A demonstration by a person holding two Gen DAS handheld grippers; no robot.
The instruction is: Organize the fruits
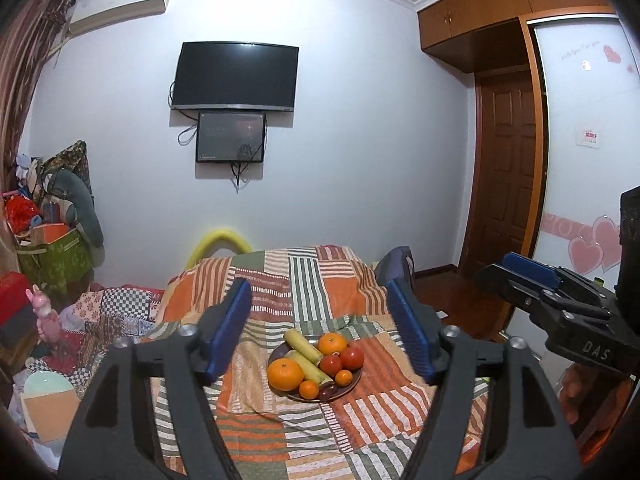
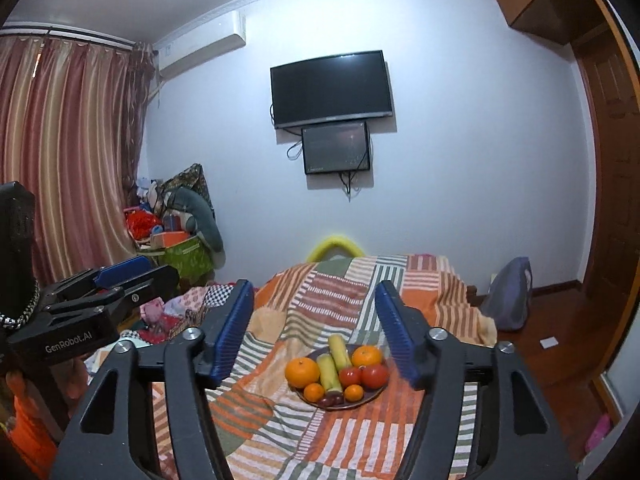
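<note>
Both claws, left claw (image 1: 320, 328) and right claw (image 2: 316, 328), gape wide and empty above the bed (image 1: 280, 432). The plate (image 1: 354, 388) of fruit sits at twelve o'clock; the tomatoes (image 1: 352, 357) look soft, so pinch the firm large orange (image 1: 285, 374) gently across its middle.

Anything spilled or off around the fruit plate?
Nothing stands out. All fruit sits on the plate, which rests flat on the bedspread; nothing spilled. Both grippers, left and right, hover open, empty.

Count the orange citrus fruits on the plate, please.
4: a large one at the plate's left, one at the back, two small ones in front. Others may be hidden.
</note>
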